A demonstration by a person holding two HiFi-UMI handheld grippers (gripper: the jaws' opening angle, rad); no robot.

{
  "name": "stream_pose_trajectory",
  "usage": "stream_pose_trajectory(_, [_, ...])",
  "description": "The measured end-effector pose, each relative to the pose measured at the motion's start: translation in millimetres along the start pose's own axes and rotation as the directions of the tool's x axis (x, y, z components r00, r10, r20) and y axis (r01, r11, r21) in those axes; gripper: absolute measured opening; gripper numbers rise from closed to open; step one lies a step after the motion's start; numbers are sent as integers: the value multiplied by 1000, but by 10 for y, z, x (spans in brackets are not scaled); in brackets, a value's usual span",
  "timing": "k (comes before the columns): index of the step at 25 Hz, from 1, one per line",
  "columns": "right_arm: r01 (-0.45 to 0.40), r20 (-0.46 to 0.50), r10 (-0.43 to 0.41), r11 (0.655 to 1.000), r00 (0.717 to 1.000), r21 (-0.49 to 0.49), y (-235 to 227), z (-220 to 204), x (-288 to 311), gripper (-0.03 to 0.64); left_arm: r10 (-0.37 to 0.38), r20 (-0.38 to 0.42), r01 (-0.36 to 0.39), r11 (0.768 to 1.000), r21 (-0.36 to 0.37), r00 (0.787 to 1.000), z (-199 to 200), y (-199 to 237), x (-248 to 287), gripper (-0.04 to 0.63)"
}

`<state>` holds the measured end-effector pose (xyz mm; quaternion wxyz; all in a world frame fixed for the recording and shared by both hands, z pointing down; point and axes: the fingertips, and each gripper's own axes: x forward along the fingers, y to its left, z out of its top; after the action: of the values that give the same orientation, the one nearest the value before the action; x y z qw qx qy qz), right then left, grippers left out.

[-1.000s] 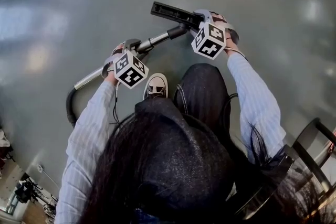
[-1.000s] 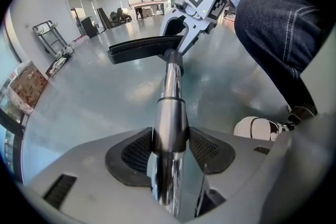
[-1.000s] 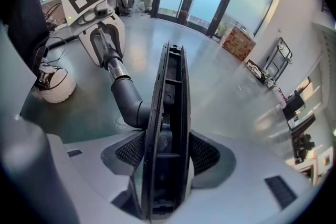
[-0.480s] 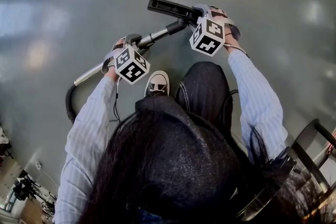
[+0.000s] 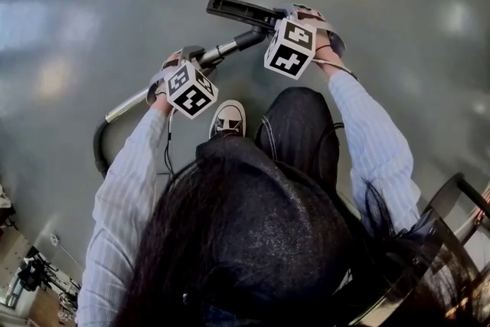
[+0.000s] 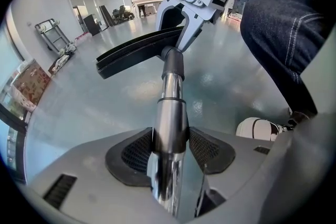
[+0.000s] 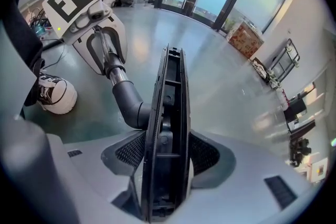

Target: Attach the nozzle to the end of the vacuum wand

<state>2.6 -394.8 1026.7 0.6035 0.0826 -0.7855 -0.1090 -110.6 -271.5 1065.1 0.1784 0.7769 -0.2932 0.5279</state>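
Starting with the left gripper view: got the left hand-held gripper clamped on the chrome vacuum wand, pads tight on both sides of the tube. Further along, can see the wand's black end running into the neck of the floor nozzle, no gap showing at the joint. Over in the right gripper view: same story from the other end, with the right hand-held gripper clamped across the nozzle body, held edge-on, and its bent neck sleeved onto the wand. Down in the head view: holding the whole thing up off the floor, above a white sneaker, hose trailing away at the left. Looks basically mated to me. Probably just needs a final push or twist to seat it, then letting go. Can't tell whether any catch has clicked.
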Motion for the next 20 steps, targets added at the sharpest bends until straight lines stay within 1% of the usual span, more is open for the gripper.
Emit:
stream_pose_trajectory(3, [-19,-14,19,1000,1000,14,30,-31,30,255,-3,-27,3,1000,-15,1000,-10,-19,30,213])
stream_pose_trajectory(6, [-27,-4,27,1000,1000,8,60,-51,77,255,0,-33,0,1000,-17,999,-24,-36,75,215])
stream_pose_trajectory(9, [-18,-13,18,1000,1000,14,66,-64,102,255,-2,-37,1,1000,-10,999,-35,-31,88,213])
stream_pose_trajectory(14, [-6,-52,7,1000,999,27,128,-241,229,256,-21,-64,21,1000,5,998,-16,-114,242,215])
stream_pose_trajectory(20, [-23,-79,26,999,997,48,197,-296,368,256,-42,-107,44,999,14,993,-82,-136,345,213])
